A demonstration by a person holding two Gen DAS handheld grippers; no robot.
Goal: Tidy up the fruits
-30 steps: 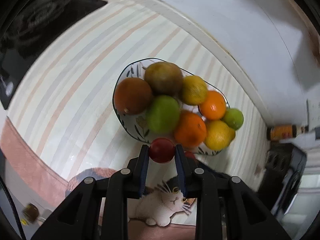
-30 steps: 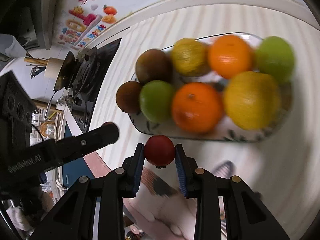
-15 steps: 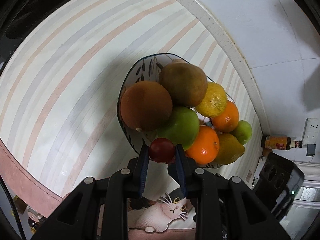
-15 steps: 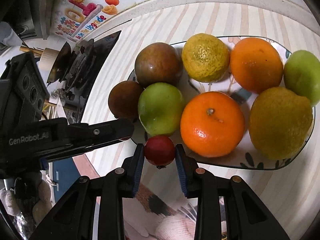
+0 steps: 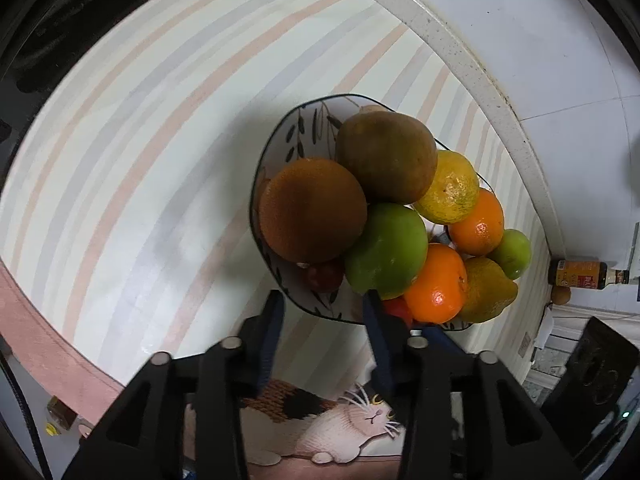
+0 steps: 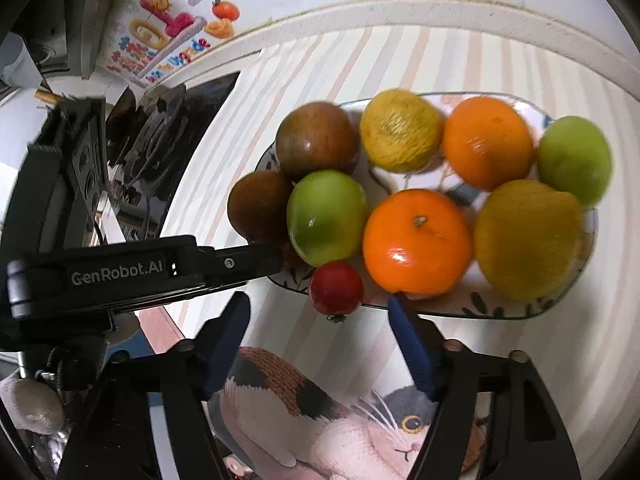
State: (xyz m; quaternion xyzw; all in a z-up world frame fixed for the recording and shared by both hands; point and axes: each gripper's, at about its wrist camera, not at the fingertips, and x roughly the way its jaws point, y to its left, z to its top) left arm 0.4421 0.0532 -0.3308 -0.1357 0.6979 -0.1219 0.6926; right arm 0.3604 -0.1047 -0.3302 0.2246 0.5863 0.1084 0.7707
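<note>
Striped cloth point(image 5: 132, 168) covers the counter in the left wrist view; on it stands a patterned bowl point(image 5: 294, 136) heaped with fruit: two brown fruits, a green apple point(image 5: 386, 250), oranges and yellow citrus. Left gripper point(image 5: 322, 302): jaws opening, nothing pressed between them; a small red fruit point(image 5: 323, 276) lies just beyond the tips, inside the bowl's near rim under a brown fruit point(image 5: 312, 210).

Right wrist view: same bowl point(image 6: 520, 310), fruit slightly blurred. Right gripper point(image 6: 318, 306): jaws opening, pads clear of a second red fruit point(image 6: 336, 287), which sits at the bowl's near edge between green apple and orange point(image 6: 416, 240). The left gripper's black body reaches in from the left.
</note>
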